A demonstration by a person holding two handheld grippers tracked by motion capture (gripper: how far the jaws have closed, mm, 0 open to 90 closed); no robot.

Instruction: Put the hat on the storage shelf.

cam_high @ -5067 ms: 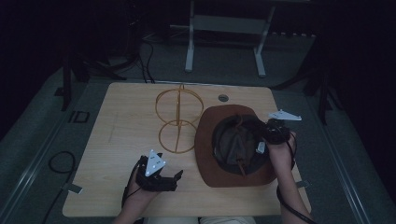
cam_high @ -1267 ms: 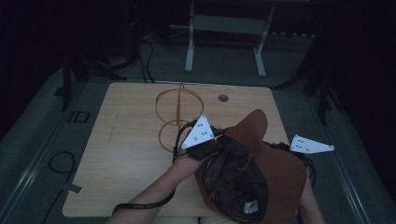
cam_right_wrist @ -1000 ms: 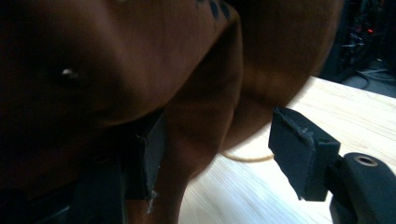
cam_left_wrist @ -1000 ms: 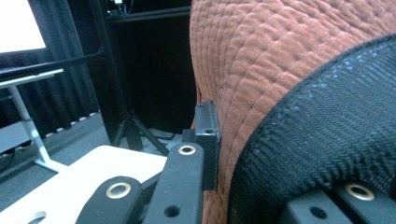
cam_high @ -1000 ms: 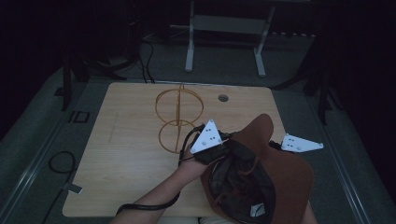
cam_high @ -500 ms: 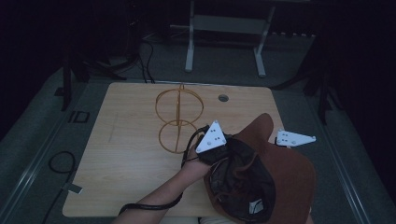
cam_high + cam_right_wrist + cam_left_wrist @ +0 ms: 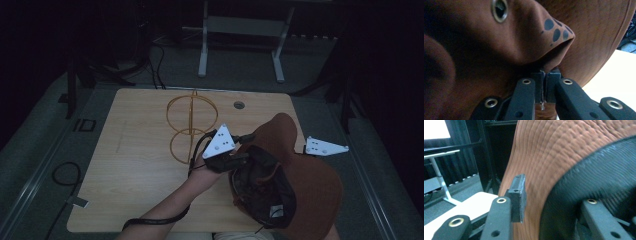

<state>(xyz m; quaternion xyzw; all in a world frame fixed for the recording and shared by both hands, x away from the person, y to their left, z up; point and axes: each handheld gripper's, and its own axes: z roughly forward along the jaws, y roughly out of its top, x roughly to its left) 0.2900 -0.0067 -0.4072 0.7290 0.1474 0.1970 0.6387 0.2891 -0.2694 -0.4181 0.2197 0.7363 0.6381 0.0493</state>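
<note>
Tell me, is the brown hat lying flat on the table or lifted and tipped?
Lifted and tipped. The brown hat is held up with its dark inside facing the camera; the right gripper is shut on a fold of its crown.

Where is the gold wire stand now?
In the high view, the gold wire stand stands on the table, left of the brown hat, just beyond the left gripper.
</note>
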